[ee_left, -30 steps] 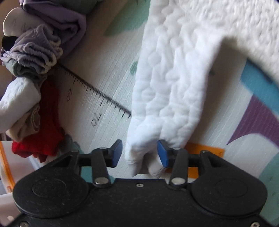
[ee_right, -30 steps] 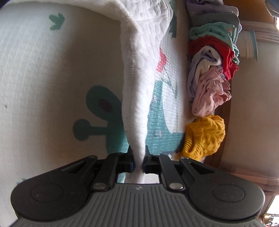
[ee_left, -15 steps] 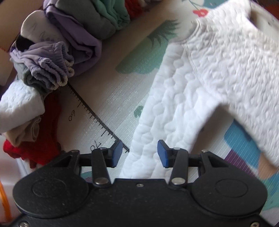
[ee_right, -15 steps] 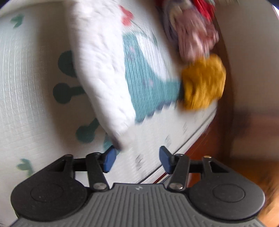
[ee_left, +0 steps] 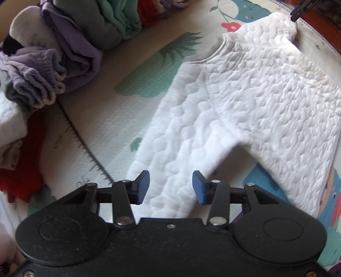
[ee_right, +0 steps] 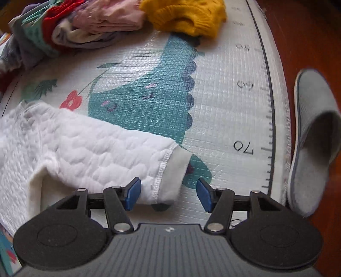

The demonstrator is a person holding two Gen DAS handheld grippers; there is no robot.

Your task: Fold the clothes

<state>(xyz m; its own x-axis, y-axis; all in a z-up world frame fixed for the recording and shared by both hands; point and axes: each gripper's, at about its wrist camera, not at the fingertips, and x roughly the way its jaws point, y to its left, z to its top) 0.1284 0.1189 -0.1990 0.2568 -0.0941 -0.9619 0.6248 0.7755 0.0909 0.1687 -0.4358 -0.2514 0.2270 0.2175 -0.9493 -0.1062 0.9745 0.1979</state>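
Both grippers, left point(ee_left: 170, 187) and right point(ee_right: 168, 192), fingers spread, hover over the soft, floppy white sweater point(ee_left: 255, 89); grasp sleeve cuffs point(ee_right: 174, 168) at six o'clock.

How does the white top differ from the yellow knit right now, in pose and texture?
The white top lies spread flat in the middle of the mat, sleeve stretched out; the yellow knit sits bunched in a lump at the mat's far edge, beside the clothes pile. The white top has a puffy quilted surface with a smooth cuff; the yellow knit is chunky, ribbed yarn. Neither is held: both hand-held grippers, left and right, are open.
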